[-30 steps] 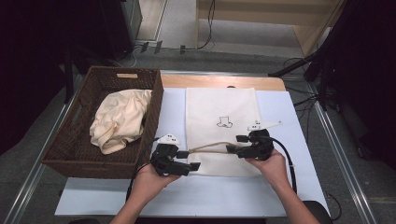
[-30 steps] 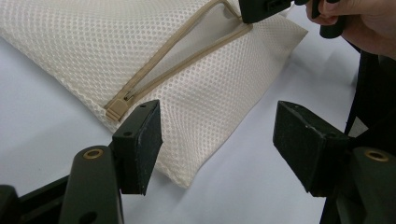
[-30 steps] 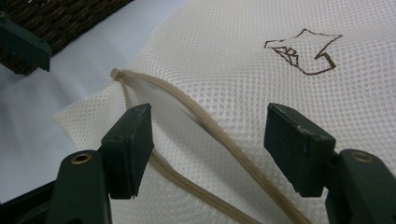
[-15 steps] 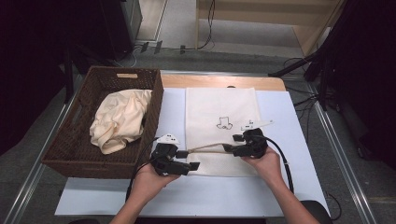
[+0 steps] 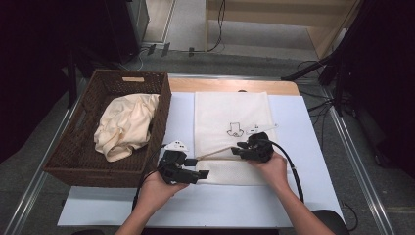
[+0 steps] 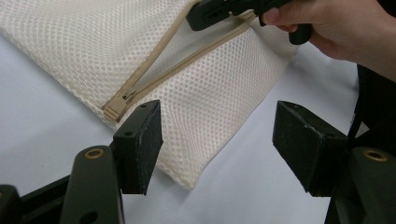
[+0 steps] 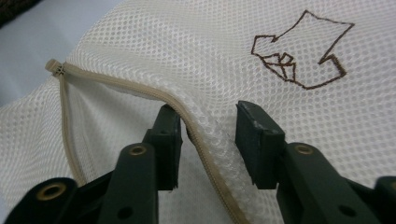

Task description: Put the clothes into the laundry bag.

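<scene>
Two grippers are working the near end of a cream mesh laundry bag (image 5: pixel 231 117), which is lying flat on the white tabletop (image 5: pixel 313 196), just right of a brown wicker basket (image 5: pixel 73 156) w/ a cream cloth (image 5: pixel 125 125) bunched inside.

Right gripper (image 7: pixel 205 126) is sitting over the bag's upper zipper edge (image 7: pixel 140 88): jaws have just been closing, a raised fold of mesh and tape is standing between them. Left pad is touching the fold, right pad is showing a small gap, so not yet clamped.

Left gripper (image 6: pixel 217 140) is hovering at the bag's near left corner (image 6: pixel 187 179), jaws spread wide, gripping nothing; corner is lying between and just beyond the pads, zipper's closed end (image 6: pixel 116 105) is sitting just by the left pad.

Bag is looking like fine honeycomb mesh, tan zipper tape gaping open in a long V across the near end, w/ a brown outline emblem (image 7: pixel 301 51) stitched mid-panel.
</scene>
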A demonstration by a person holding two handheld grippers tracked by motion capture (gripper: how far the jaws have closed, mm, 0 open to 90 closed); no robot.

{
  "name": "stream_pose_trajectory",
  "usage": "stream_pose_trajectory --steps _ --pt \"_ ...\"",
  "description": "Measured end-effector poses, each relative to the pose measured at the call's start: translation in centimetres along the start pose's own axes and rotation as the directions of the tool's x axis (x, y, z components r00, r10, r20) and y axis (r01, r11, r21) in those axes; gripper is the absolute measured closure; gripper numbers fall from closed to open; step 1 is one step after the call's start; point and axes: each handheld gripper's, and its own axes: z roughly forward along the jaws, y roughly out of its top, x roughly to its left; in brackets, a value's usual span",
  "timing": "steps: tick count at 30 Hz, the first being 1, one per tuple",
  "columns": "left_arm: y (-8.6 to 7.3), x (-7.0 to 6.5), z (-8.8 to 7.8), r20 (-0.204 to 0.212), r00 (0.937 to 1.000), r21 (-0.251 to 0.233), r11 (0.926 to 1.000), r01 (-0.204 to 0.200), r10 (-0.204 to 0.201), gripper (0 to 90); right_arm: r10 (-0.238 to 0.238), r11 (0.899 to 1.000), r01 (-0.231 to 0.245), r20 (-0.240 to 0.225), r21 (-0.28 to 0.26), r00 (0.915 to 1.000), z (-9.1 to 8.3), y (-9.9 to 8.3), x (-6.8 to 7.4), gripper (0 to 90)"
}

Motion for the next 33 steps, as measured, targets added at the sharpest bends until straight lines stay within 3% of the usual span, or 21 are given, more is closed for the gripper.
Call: stream_pose_trajectory --steps 5,9,19,25,33 --pt "-0.1 0.0 0.1 0.003 1.0000 0.006 1.0000 -0.001 0.001 34.1 0.060 0.998 -0.060 -0.027 -0.025 0.9979 -0.1 0.4 -0.2 76.1" --pt "-0.1 -0.1 0.2 0.004 1.0000 0.008 1.0000 -0.005 0.005 35.3 0.061 0.996 -0.064 -0.039 -0.062 0.9974 -0.7 0.7 -0.5 83.0" --pt "-0.1 -0.3 0.3 0.011 0.9996 0.005 0.9996 -0.026 0.026 41.0 0.012 0.992 -0.013 -0.010 -0.124 0.9999 -2.9 1.7 0.0 84.0" --pt "-0.1 -0.1 0.2 0.046 0.9987 0.001 0.9998 -0.022 0.022 45.1 0.008 0.988 -0.012 -0.023 -0.156 0.9997 -3.9 2.0 0.5 84.0" --pt "0.6 -0.3 -0.1 0.048 0.9987 0.032 0.9993 -0.018 0.017 41.3 0.010 0.990 -0.015 -0.038 -0.142 0.9992 -4.0 2.3 0.7 84.0"
